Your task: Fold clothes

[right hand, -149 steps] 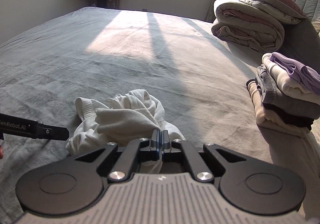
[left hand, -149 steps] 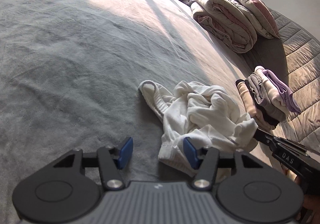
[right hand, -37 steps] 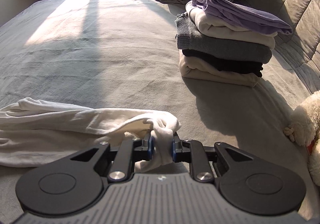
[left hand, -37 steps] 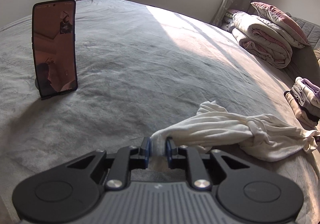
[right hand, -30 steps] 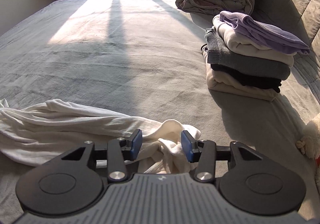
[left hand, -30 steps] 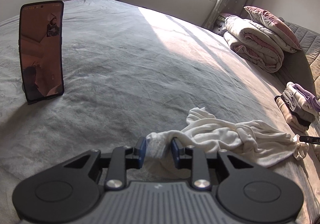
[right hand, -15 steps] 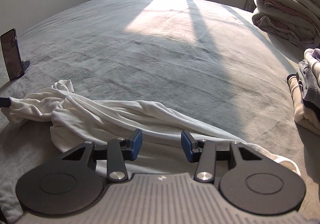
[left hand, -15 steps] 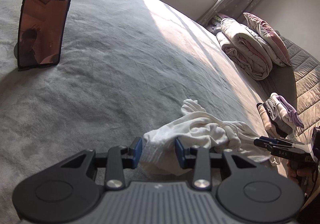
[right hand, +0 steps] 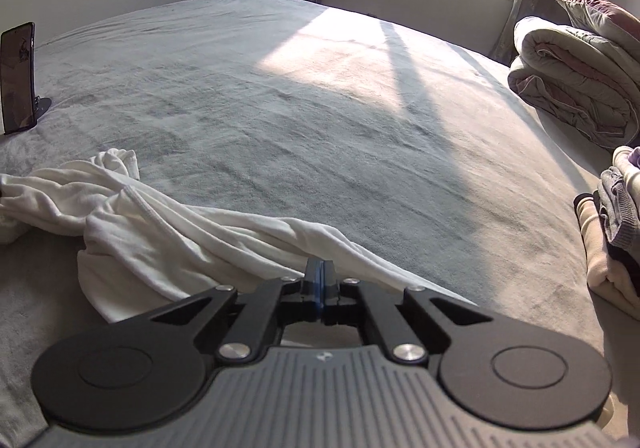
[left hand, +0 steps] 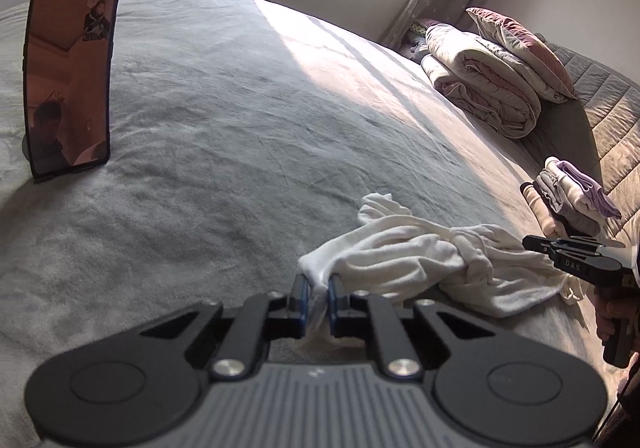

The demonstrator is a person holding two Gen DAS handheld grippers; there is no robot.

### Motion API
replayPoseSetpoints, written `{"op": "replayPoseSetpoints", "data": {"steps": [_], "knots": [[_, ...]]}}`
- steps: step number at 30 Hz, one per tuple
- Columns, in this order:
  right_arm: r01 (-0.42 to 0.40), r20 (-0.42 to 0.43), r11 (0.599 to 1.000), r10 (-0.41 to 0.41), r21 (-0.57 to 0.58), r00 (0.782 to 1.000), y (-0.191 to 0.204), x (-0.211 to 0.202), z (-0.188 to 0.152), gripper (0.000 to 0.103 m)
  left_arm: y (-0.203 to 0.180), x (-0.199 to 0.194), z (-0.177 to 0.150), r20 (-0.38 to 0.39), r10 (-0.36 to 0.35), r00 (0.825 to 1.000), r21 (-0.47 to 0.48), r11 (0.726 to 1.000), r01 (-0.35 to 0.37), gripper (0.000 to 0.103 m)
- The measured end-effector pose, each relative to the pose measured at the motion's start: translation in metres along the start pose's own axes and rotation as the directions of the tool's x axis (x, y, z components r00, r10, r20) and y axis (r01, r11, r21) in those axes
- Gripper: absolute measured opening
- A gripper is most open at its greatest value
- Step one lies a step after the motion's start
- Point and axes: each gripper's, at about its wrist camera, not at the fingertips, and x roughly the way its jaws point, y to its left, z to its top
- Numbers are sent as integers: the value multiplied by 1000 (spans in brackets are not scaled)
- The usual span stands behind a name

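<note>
The garment (left hand: 424, 260) is laid near the front of the bed (left hand: 240, 108), bunched into a twisted rope between the two grippers. It is a white, soft knit with a ribbed hem; it is judged light, limp and without stiffness, so unsupported parts can be expected to sag and cling to the fleecy grey cover.

The left gripper (left hand: 318, 294) is nearly closed, with a fold of white fabric pinched between its blue pads (left hand: 299, 294). The right gripper (right hand: 319, 282) is fully closed at the fabric's edge; whether cloth is caught between the pads cannot be told from either view.

Hold is best taken at seams, hem or shoulder corners, where the doubled fabric is judged least likely to slip. The twist should be shaken out before any fold is made.

A stack (left hand: 568, 196) of folded clothes is placed to the right, apart from the garment. An upright phone (left hand: 68, 76) is stood far left.
</note>
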Motion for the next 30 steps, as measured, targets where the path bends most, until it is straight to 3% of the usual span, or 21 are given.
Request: {"op": "replayPoseSetpoints", "data": {"steps": [5, 9, 12, 13, 15, 18, 24, 30], "knots": [[-9, 57, 1000, 9, 8, 998, -3, -29, 4, 0, 5, -15, 3, 69, -3, 998, -21, 1000, 5, 9], [-56, 28, 998, 55, 31, 998, 0, -30, -1, 0, 2, -27, 3, 111, 6, 994, -4, 1000, -6, 9], [-89, 3, 995, 89, 47, 996, 3, -28, -4, 15, 3, -30, 0, 131, 90, 987, -1, 996, -91, 9], [-98, -7, 994, 98, 49, 995, 5, -27, -4, 16, 5, -30, 0, 133, 95, 987, -2, 995, -96, 9], [-101, -22, 994, 102, 41, 995, 9, -23, -5, 19, 7, -30, 0, 121, 108, 987, 2, 994, -109, 9], [-90, -21, 996, 90, 14, 996, 14, -17, -6, 42, 11, -26, -2, 81, 128, 988, 7, 992, -129, 10], [-88, -41, 995, 87, -36, 995, 23, 0, -5, 42, 18, -17, -7, 43, 123, 991, -1, 992, -123, 10], [-37, -53, 994, 32, -101, 998, 30, 23, -7, 50, 21, -12, -10, 19, 119, 993, 0, 993, -120, 10]]}}
